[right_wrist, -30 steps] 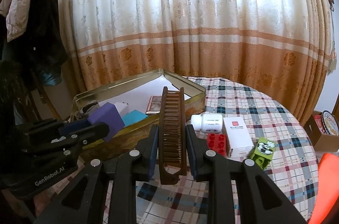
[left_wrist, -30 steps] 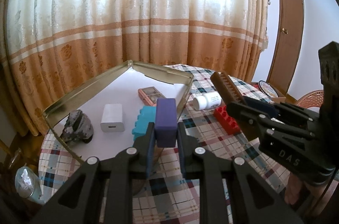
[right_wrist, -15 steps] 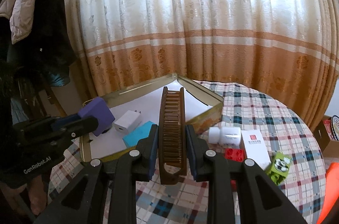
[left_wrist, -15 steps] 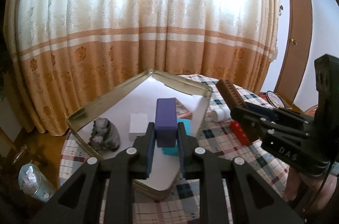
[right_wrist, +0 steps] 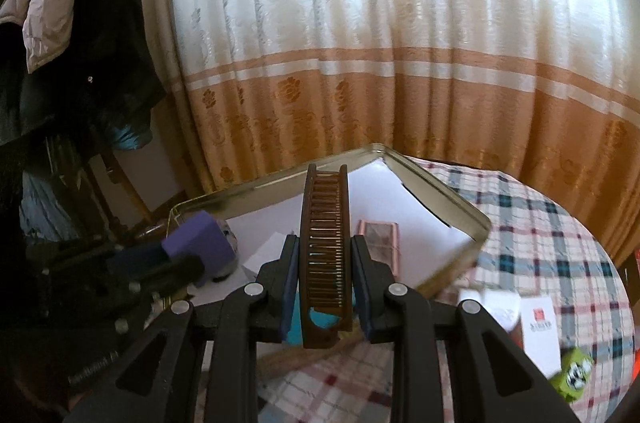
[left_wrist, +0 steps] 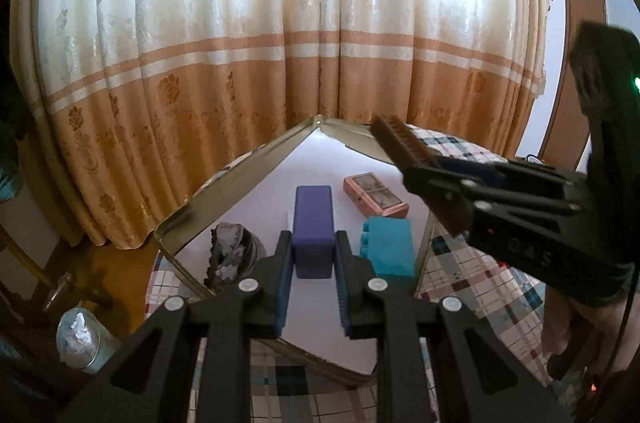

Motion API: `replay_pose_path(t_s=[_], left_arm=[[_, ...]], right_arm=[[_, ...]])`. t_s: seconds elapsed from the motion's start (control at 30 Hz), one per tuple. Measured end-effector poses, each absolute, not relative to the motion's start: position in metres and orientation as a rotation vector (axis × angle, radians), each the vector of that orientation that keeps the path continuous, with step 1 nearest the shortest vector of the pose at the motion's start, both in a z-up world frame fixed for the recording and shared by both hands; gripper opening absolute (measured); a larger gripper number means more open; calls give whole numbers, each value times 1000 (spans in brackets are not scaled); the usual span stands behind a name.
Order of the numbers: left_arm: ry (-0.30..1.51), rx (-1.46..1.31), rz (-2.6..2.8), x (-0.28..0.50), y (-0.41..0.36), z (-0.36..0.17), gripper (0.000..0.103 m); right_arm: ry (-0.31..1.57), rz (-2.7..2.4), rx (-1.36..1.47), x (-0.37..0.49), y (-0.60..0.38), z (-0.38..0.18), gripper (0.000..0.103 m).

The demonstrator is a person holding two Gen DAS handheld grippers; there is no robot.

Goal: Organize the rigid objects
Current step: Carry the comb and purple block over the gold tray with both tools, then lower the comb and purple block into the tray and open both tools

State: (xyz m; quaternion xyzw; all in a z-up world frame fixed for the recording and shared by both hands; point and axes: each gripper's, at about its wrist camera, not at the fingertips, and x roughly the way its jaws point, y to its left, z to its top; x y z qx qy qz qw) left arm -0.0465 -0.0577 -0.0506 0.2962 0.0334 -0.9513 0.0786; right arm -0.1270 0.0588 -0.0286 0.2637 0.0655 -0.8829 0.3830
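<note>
The purple block (left_wrist: 313, 231) sat clamped in the left hand-held gripper (left_wrist: 313, 255), held above the tin tray (left_wrist: 208, 201) on the counter (right_wrist: 560, 235). The right hand-held gripper (right_wrist: 325, 283) gripped a brown comb (right_wrist: 326, 243) on edge, also over the tray. Inside the tray lay a teal brick (left_wrist: 388, 249), a pink case (left_wrist: 376, 197) and a grey rock (left_wrist: 228, 255). Outside the tray stood a white box (right_wrist: 540, 333) and a green toy (right_wrist: 574, 373).

Right hand-held gripper (right_wrist: 325, 277) clamping brown comb (right_wrist: 326, 247), above metal tin (right_wrist: 448, 201)
</note>
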Motion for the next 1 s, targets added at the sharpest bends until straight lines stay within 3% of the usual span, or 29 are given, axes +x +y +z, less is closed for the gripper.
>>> replay_pose_path(t_s=[1.0], left_arm=[[106, 1011, -2782, -64, -69, -68, 19]], right_arm=[[220, -2172, 783, -162, 3, -55, 28]])
